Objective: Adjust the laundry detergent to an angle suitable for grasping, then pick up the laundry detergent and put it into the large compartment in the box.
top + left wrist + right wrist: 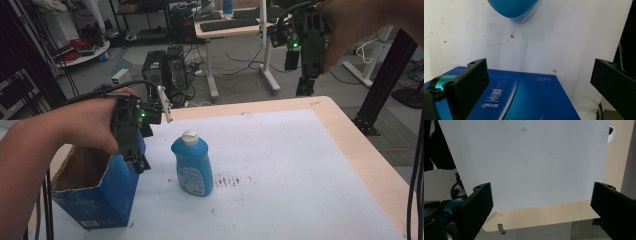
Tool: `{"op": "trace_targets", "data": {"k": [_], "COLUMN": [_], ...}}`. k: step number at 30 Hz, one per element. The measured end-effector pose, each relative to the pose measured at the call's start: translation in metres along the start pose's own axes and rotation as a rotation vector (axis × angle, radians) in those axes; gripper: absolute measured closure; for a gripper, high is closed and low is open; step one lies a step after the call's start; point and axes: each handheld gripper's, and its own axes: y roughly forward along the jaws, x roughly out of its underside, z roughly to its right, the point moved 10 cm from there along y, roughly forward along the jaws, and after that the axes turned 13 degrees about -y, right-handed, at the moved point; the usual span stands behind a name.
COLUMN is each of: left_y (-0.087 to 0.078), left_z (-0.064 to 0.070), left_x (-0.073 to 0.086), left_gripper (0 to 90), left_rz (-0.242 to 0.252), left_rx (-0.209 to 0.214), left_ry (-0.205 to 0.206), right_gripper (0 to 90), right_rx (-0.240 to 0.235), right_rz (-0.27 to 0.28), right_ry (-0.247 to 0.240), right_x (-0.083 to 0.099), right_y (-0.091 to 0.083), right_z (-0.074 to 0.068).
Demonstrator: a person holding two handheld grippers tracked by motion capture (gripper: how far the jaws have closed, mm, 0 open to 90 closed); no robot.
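An open-topped blue cardboard box point(100, 192) is being hovered over by the left hand-held gripper point(141, 166), whose jaws are being held wide apart and empty, straddling the box's printed blue wall as seen in the left gripper view point(529, 100). The right hand-held gripper point(306, 90) is being held high and well apart from the box, beyond the far edge of the white-covered wooden counter point(300, 165); its jaws are likewise spread and gripping nothing, above the bare white sheet in its own view.

Just beside the box, on its right, a blue plastic detergent bottle with a white cap point(192, 162) is standing on the counter. Its long axis is being kept upright, cap pointing up, and its label is being turned toward the near edge of the counter. The box is resting at the counter's near left corner with its opening facing up.

The likeliest trouble: the box wall could be caught or pushed by a lowered jaw, so that the light carton is being dragged or tipped. The bottle, tall and narrow, could be toppled away from the box if it is being approached off-centre, or could slip if it is being clamped on its rounded shoulder.
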Motion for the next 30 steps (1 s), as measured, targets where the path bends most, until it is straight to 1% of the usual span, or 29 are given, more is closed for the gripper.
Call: {"op": "trace_targets", "data": {"k": [2, 3, 5, 6, 7, 11, 13, 14, 16, 17, 18, 20, 21, 25, 27, 29, 30], "left_y": [0.000, 0.001, 0.001, 0.002, 0.002, 0.004, 0.003, 0.001, 0.000, 0.000, 0.000, -0.003, -0.003, -0.002, -0.003, -0.003, -0.004], "left_z": [0.000, 0.000, -0.001, -0.001, -0.001, 0.002, 0.001, 0.000, -0.003, -0.003, -0.003, -0.004, -0.004, -0.005, -0.002, -0.002, -0.003], "left_x": [0.000, 0.000, -0.001, -0.002, -0.002, -0.002, -0.002, -0.002, -0.002, -0.002, -0.001, -0.002, -0.001, 0.001, 0.002, 0.001, 0.001], "left_gripper": [1.7, 1.7, 1.7, 1.7, 1.7, 1.7, 1.7, 1.7, 1.7, 1.7, 1.7, 1.7, 1.7, 1.7, 1.7, 1.7, 1.7], "left_rz": [0.001, -0.002, -0.004, -0.003, -0.004, -0.010, -0.010, 0.002, 0.006, 0.006, 0.009, 0.029, 0.031, 0.021, 0.014, 0.020, 0.018], "left_rx": [-0.002, -0.002, -0.002, 0.001, -0.010, -0.002, -0.003, -0.008, -0.022, -0.022, -0.016, -0.021, -0.018, -0.025, -0.019, -0.015, -0.020], "left_ry": [-0.001, -0.003, -0.005, -0.004, -0.003, 0.001, 0.001, -0.007, -0.012, -0.012, -0.014, -0.016, -0.017, -0.017, -0.010, -0.010, -0.001], "right_gripper": [3.3, 3.3, 3.3, 3.3, 3.3, 3.3, 3.3, 3.3, 3.3, 3.3, 3.3, 3.3, 3.3, 3.3, 3.3, 3.3, 3.3], "right_rx": [0.000, 0.006, 0.005, 0.007, 0.009, 0.014, 0.017, 0.016, 0.016, 0.012, 0.019, 0.025, 0.022, 0.028, 0.029, 0.029, 0.034], "right_rz": [-0.004, 0.004, -0.005, -0.003, 0.001, 0.012, 0.010, 0.007, -0.004, -0.005, 0.000, 0.007, 0.007, 0.003, 0.006, 0.008, 0.014], "right_ry": [0.005, 0.002, 0.006, 0.001, -0.002, -0.009, -0.014, -0.012, -0.010, -0.006, -0.013, -0.017, -0.011, -0.007, -0.014, -0.014, -0.015], "right_x": [0.000, 0.000, 0.001, 0.001, 0.001, 0.000, 0.001, 0.002, 0.003, 0.003, 0.003, 0.002, 0.002, 0.002, 0.002, 0.002, 0.001], "right_y": [0.000, 0.000, -0.001, -0.001, -0.001, -0.002, 0.000, 0.001, 0.003, 0.003, 0.003, 0.002, 0.001, 0.002, 0.001, 0.001, 0.000], "right_z": [-0.001, 0.000, -0.002, -0.002, -0.002, -0.001, 0.003, 0.004, 0.006, 0.006, 0.007, 0.009, 0.009, 0.009, 0.008, 0.008, 0.007]}}
